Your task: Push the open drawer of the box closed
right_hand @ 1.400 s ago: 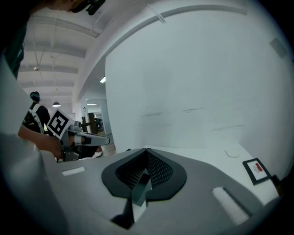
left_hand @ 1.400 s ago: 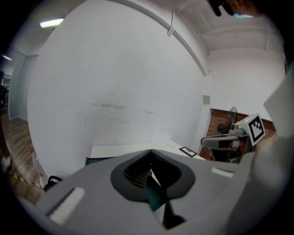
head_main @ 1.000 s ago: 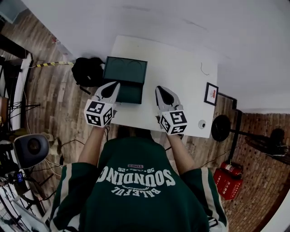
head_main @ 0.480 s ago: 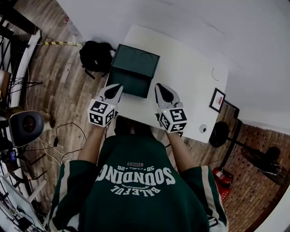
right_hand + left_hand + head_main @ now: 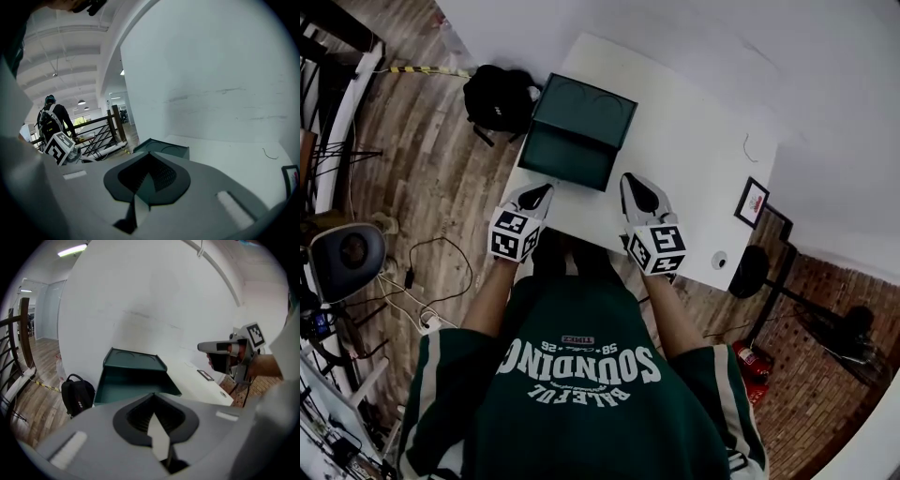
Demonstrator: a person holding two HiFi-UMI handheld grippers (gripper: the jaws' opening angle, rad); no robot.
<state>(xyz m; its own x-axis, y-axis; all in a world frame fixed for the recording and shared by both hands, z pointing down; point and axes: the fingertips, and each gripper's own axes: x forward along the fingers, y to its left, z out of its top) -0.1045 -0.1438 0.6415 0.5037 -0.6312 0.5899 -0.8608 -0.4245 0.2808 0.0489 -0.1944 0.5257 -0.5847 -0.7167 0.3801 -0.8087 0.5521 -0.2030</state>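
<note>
With left tongs (image 5: 536,195) and right tongs (image 5: 641,194) both pressed together and empty, set them flat against the open drawer (image 5: 566,160) front and push squarely into the box (image 5: 589,108).

Dark green box (image 5: 581,131), white table (image 5: 694,159), black backpack (image 5: 499,101), brown plank floor (image 5: 422,169), green sweatshirt (image 5: 581,412) (white lettering, cream sleeve stripes)
</note>
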